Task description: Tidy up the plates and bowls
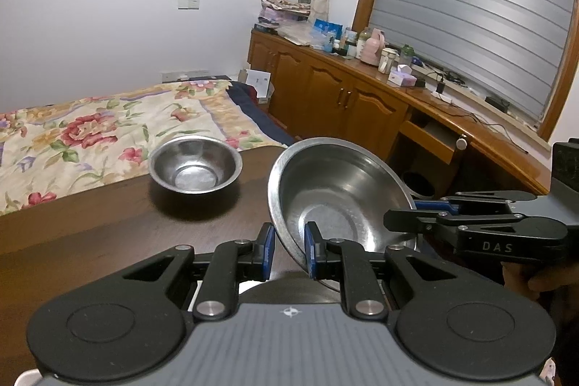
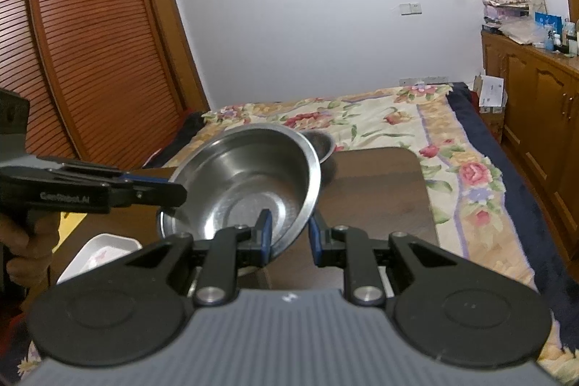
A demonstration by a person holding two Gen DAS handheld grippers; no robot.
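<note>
- The large round stainless-steel bowl hangs tilted above the dark brown wooden bench, at centre right of the left wrist view, its open mouth tipped toward the camera.
- The left gripper has its blue-padded jaws narrowed around the near rim of that bowl, at the lower centre of the frame.
- The right gripper straddles the opposite rim in the same way, one pad inside the bowl and one outside; whether either pair truly pinches the metal or merely brackets it, I cannot tell.
- The smaller round steel bowl sits upright on the bench, left of centre and apart from the lifted one.
- A white rectangular tray lies at the lower left of the right wrist view.
- The step in hand looks like carrying the big bowl with both grippers.
- Next, I judge, it needs levelling and setting down so that the small bowl can nest inside.
</note>
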